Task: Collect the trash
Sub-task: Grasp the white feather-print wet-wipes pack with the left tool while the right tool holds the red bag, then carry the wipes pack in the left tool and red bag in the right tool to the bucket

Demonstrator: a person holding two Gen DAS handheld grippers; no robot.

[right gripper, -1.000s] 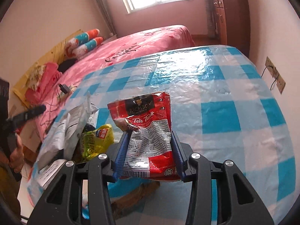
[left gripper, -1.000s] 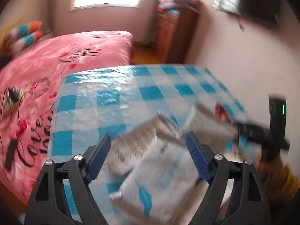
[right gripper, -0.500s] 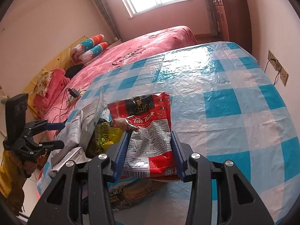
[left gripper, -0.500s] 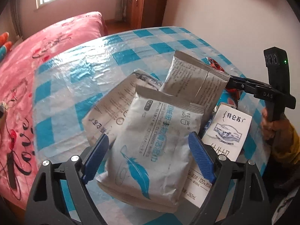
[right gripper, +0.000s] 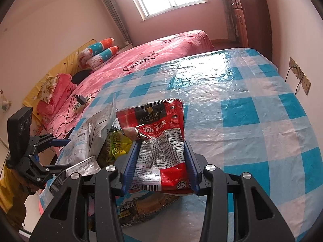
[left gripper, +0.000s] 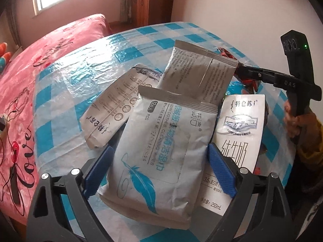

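Wipes pack between left hand-held gripper fingers

The desk has a glossy blue-and-white checked cover. Wipes pack is white with blue lettering and a blue feather. Milk carton is white with black print. The tea sachet is red with a black band, next to a yellow-green wrapper. Bed is pink with black script.
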